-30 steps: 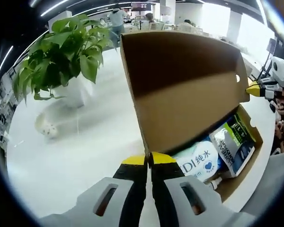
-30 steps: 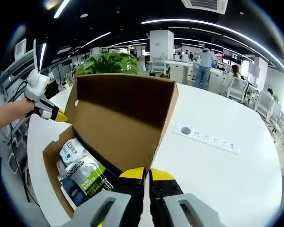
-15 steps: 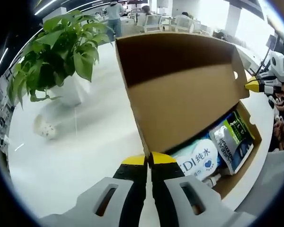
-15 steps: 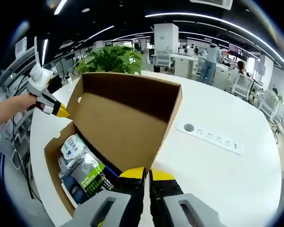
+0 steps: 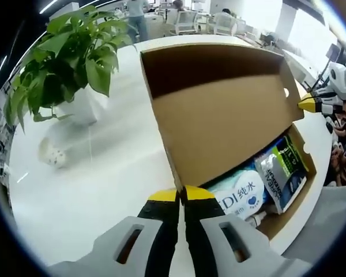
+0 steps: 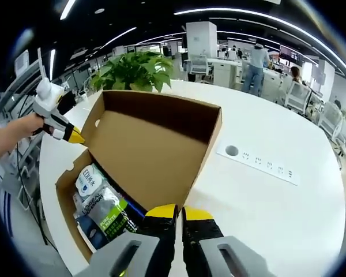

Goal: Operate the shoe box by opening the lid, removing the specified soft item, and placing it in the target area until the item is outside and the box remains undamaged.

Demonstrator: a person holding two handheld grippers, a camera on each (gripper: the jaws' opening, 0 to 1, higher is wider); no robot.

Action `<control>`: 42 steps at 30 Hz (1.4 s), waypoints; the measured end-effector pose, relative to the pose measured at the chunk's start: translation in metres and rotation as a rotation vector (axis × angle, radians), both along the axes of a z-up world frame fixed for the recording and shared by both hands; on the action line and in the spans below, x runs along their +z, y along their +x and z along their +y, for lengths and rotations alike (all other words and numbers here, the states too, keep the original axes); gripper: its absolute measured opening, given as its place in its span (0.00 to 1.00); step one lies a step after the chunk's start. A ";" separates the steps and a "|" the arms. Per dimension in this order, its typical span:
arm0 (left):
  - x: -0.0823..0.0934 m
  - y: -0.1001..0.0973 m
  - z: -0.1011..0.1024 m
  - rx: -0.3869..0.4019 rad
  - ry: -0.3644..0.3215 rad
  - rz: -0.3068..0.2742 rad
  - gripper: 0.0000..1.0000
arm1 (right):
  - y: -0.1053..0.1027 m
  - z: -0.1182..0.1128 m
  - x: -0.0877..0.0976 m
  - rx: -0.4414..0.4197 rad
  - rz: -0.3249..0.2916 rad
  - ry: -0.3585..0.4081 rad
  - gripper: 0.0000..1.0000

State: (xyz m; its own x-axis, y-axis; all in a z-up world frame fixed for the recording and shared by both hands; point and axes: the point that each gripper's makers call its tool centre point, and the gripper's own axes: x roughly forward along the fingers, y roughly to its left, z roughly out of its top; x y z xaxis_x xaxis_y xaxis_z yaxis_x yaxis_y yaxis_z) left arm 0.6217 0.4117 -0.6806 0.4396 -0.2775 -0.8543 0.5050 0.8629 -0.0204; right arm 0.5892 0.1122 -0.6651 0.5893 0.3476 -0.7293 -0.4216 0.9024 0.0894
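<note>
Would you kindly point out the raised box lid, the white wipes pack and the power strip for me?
box lid (image 6: 155, 151), right gripper view, on its brown inner face.
wipes pack (image 5: 242, 197), left gripper view, on its printed front.
power strip (image 6: 259, 163), right gripper view, on its white top.

Bright, even office light from ceiling strips (image 6: 230, 11); white table (image 6: 265, 202) glares (window side blown out), fisheye bends edges, lid (image 5: 219, 109) interior shadowed, focus mostly sharp.
</note>
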 end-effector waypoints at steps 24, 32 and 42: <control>-0.003 0.007 -0.003 -0.015 0.040 0.059 0.01 | 0.010 -0.002 -0.007 -0.050 0.049 0.041 0.00; -0.005 0.011 -0.003 -0.015 0.042 0.076 0.01 | 0.015 -0.004 -0.011 -0.064 0.058 0.051 0.00; -0.009 0.020 -0.003 -0.020 0.055 0.090 0.01 | 0.018 -0.007 -0.018 -0.088 0.084 0.066 0.00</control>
State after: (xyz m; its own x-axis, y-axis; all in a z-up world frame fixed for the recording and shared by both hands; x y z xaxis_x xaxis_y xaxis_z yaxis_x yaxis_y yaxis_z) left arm 0.6415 0.4087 -0.6896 0.3551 -0.2370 -0.9043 0.5207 0.8535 -0.0192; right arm 0.6070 0.1057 -0.6831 0.5578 0.3460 -0.7544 -0.3295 0.9266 0.1814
